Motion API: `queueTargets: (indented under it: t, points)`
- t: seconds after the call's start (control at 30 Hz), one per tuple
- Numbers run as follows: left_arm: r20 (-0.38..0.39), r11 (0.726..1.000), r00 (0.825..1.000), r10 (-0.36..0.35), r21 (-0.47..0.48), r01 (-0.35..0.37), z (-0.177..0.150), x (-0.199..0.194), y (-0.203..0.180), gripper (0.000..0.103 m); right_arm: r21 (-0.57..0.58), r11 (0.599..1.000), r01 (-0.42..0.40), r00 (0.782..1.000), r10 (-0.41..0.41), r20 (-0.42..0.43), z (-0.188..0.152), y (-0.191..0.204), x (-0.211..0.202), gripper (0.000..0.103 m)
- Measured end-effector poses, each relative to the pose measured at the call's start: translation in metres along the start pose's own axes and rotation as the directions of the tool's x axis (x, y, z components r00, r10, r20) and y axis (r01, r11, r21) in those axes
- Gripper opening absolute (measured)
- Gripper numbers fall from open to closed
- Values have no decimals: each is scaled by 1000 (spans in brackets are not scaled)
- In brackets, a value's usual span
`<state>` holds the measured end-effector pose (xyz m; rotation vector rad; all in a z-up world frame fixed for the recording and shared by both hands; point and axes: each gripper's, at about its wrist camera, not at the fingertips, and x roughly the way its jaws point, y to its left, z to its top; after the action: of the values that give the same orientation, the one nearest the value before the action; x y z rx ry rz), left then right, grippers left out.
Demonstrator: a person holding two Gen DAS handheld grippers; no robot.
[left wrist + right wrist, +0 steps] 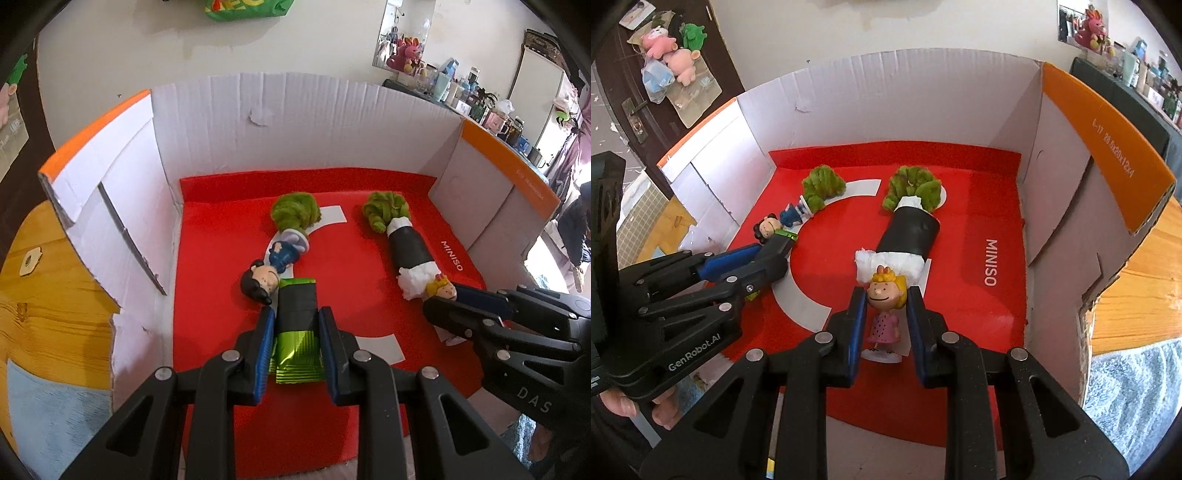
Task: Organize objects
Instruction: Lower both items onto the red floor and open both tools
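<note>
Pale wall behind everything; a dark door with stuffed toys hung on it stands left of the box in the right wrist view, and a shelf crowded with bottles runs off past the box's right flap. Wooden table shows on both sides of the box, with a grey towel lying on it by the box's near right corner. The cardboard box is white inside with orange outer flaps, its near side open. A red sheet printed MINISO covers the box floor. On the sheet, toward the box's right wall, lies a black roll with a green tuft at its far end and white tissue at its near end. Left gripper: fingers spread on either side of a green packet that lies flat on the sheet near the box's open side; cannot tell whether the blue pads touch it. Right gripper: fingers flank a blonde figurine in a pink dress, standing upright on its white base just before the tissue end of the roll; contact cannot be confirmed. A dark-haired figurine in blue lies toward the box's left wall, head at the packet's far end, a second green tuft at its base.
</note>
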<state>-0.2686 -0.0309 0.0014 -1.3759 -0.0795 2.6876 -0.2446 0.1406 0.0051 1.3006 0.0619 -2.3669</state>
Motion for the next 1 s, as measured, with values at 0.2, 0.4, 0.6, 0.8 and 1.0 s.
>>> queueTargets:
  t: [0.2, 0.4, 0.6, 0.8, 1.0]
  points:
    - [-1, 1000, 1000, 0, 1, 0, 0, 0, 0, 26, 3, 1000, -6, 1000, 6, -12, -1, 0, 3, 21]
    - [3, 1000, 1000, 4, 2, -5, -2, 0, 1, 26, 6, 1000, -9, 1000, 9, -13, -2, -1, 3, 21]
    - [3, 1000, 1000, 3, 2, -3, -3, 0, 2, 26, 8, 1000, -10, 1000, 10, -13, -2, 0, 3, 21]
    - [11, 1000, 1000, 7, 0, -7, -2, -3, 2, 33, 6, 1000, -12, 1000, 12, -15, -3, 1, 1, 21]
    - [11, 1000, 1000, 7, 9, -7, -2, -5, 2, 34, 4, 1000, -15, 1000, 15, -15, -4, 1, 1, 22]
